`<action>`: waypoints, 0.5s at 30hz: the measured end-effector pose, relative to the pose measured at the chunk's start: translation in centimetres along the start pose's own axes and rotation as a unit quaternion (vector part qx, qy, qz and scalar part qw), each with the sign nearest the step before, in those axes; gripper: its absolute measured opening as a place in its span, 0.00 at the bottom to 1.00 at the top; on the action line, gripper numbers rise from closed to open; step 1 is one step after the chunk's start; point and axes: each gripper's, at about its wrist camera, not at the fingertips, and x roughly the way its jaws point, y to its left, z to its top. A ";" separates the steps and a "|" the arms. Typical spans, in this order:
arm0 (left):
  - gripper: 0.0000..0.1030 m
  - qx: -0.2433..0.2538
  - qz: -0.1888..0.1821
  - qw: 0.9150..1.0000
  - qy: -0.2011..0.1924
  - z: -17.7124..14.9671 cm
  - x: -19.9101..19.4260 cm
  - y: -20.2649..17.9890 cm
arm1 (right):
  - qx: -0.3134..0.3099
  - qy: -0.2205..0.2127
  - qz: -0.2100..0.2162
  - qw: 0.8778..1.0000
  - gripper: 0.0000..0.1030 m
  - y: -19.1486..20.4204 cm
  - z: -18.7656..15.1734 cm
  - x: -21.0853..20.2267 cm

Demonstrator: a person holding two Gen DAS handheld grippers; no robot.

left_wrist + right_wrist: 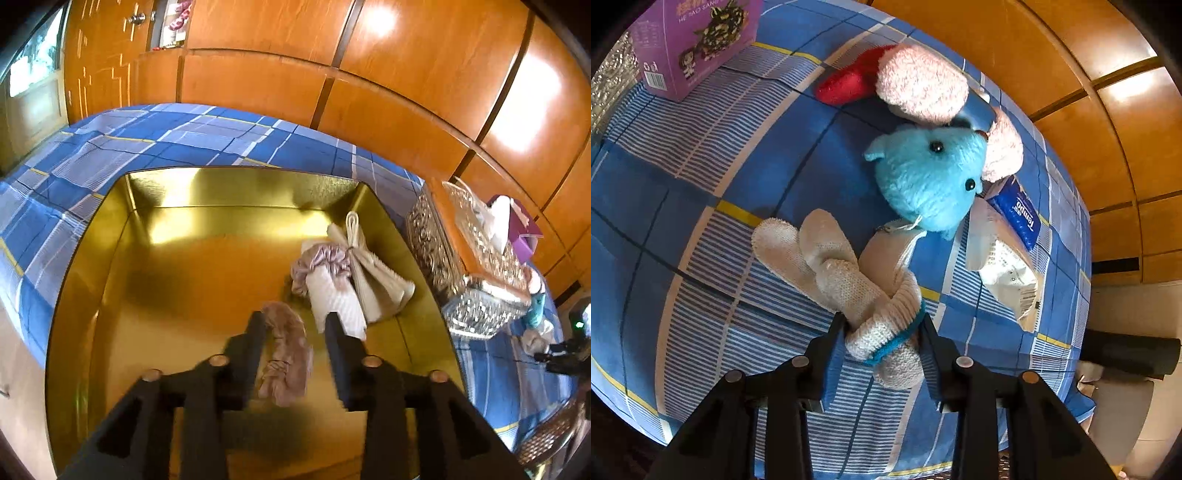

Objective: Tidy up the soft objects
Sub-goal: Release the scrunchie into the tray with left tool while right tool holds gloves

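- Left tongs stood open above the gold box, jaws apart; a pinkish scrunchie hung or lay between them, clear of the right finger, contact with the left finger unclear.
- Further right in that box lay a white rolled cloth, a mauve scrunchie and a beige bundle.
- Right tongs were closed on the cuff of the white socks, which lay on the blue checked bed.
- A blue plush toy rested beyond the socks, tissue packs to its right.
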 end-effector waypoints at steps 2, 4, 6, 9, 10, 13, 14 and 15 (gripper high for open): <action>0.39 0.007 0.010 1.000 -0.003 -0.7 -0.5 -0.4 | 0.012 -0.007 0.012 1.000 0.35 0.0 -0.1 -0.3; 0.50 0.008 0.016 1.000 -0.003 -1.0 -0.8 -0.5 | 0.030 -0.015 0.036 0.999 0.35 -0.6 -0.2 -0.9; 0.53 0.014 0.027 1.000 -0.006 -1.4 -1.0 -0.7 | 0.050 -0.024 0.060 0.997 0.35 -0.8 -0.5 -1.4; 0.56 0.026 0.040 0.999 -0.010 -1.4 -1.3 -1.0 | 0.085 -0.040 0.099 0.991 0.35 -1.5 -1.0 -2.2; 0.56 0.026 0.040 0.999 -0.012 -1.3 -1.4 -1.0 | 0.095 -0.045 0.107 0.989 0.35 -1.7 -1.1 -2.5; 0.56 0.033 0.048 0.998 -0.018 -1.3 -1.7 -1.1 | 0.132 -0.059 0.131 0.981 0.34 -3.1 -1.2 -3.2; 0.56 0.036 0.050 0.998 -0.021 -1.2 -1.8 -1.2 | 0.149 -0.068 0.142 0.976 0.34 -4.0 -1.2 -3.6; 0.57 0.037 0.050 0.998 -0.023 -1.2 -1.9 -1.2 | 0.165 -0.078 0.152 0.971 0.34 -4.7 -1.0 -4.1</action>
